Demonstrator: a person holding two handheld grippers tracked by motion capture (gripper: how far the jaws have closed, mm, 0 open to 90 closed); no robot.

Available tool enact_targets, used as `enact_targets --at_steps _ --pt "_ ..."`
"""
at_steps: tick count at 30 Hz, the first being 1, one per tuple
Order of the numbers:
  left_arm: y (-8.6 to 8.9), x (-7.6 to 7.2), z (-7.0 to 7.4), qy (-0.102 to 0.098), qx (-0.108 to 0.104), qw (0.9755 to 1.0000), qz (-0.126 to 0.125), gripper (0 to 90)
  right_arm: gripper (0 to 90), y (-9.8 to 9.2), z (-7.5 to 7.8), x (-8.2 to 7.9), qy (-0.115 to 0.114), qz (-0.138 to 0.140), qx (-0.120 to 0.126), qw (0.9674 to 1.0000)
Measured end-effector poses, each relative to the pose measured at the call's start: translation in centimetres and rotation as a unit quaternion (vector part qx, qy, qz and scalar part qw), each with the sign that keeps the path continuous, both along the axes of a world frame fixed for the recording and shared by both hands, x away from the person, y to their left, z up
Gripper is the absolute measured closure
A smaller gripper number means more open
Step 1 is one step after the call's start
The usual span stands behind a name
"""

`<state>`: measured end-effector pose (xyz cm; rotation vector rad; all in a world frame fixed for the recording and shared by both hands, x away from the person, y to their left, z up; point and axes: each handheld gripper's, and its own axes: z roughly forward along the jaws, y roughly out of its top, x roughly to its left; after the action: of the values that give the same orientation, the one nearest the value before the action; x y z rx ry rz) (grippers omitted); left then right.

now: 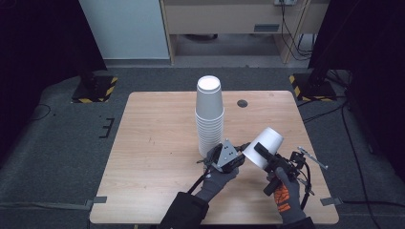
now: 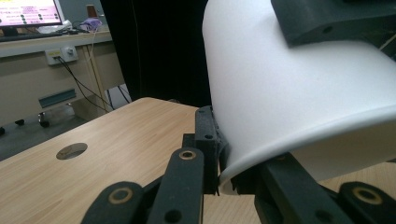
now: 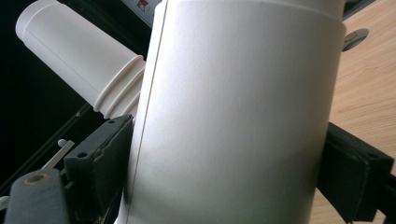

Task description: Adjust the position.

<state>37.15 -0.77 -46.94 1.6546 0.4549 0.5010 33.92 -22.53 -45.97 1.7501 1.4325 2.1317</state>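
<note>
Your right gripper [image 1: 261,153] fingers clamp 1 paper cup [image 1: 264,147], tilted, base toward upper right; left gripper [image 1: 237,158] fingers pinch its rim at lower-centre frame, beside cup stack [image 1: 209,114] on desk [image 1: 157,143].

Single cup [image 3: 233,116]: rim and base cut off by frame edges. Cup stack [image 1: 209,119]: foot hidden behind left gripper [image 1: 237,155].

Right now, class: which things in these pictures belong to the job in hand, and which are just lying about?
In the job:
- single white paper cup, tilted, held off the table
- right gripper, clamped across its body
- left gripper, pinching its rim
- stack of white paper cups, upside down

Lying about:
- wooden table with its cable hole
- black-and-yellow striped stand bases on the floor
</note>
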Motion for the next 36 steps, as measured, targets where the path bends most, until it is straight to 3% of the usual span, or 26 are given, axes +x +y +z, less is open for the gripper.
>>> enact_targets --at_steps 3,12,17,34,36 --pt "-0.2 0.2 0.0 0.002 -0.004 1.0000 0.003 78.6 14.7 0.1 0.0 -0.1 0.005 0.003 0.000 1.0000" --pt "-0.1 -0.1 0.2 -0.002 0.005 1.0000 -0.003 83.5 13.4 -0.3 0.0 0.1 0.007 0.005 0.014 0.9999" --pt "0.4 -0.3 0.2 0.005 0.010 0.9999 -0.006 83.7 11.3 -0.2 0.0 0.3 0.001 0.009 -0.002 1.0000" --pt "1.6 -1.5 1.1 0.017 0.012 0.9996 -0.018 84.7 7.3 -0.5 0.6 0.5 -0.016 0.009 -0.002 0.9998" --pt "1.8 -1.7 1.2 0.016 0.014 0.9996 -0.020 84.8 7.4 -0.7 0.7 0.5 -0.020 0.000 -0.003 0.9998"
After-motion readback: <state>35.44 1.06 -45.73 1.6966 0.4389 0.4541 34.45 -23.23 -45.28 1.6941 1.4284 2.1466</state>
